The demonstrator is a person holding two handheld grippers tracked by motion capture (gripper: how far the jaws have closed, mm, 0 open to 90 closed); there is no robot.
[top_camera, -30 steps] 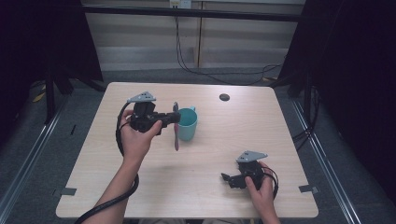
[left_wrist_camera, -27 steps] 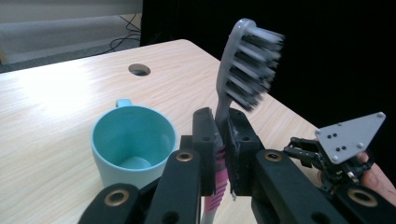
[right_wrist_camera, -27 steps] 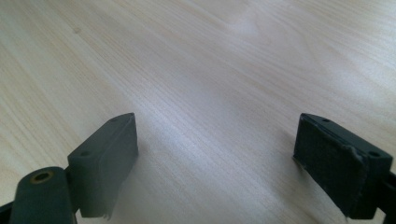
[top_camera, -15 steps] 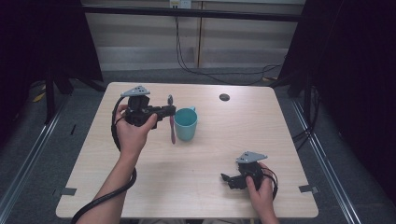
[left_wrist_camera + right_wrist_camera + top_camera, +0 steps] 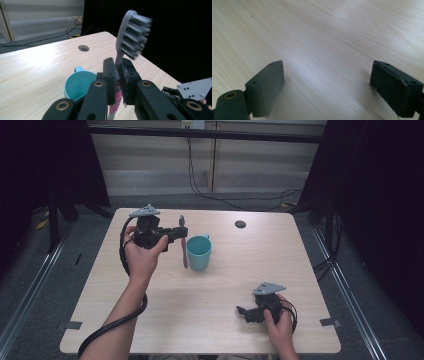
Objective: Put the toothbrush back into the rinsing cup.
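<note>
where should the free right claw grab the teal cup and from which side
Judging by its pose, take the teal cup by its rim, coming straight down from above: it stands upright with the mouth open. Pinch the wall on the near right side, away from the toothbrush that the left claw holds beside it. The right claw is open, resting on the table.

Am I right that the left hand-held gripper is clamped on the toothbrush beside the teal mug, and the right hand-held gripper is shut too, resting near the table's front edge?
Not quite. The right hand-held gripper is open: the right gripper view shows its jaws wide apart over bare table. The rest holds: the left hand-held gripper is clamped on the toothbrush beside the teal mug.
</note>
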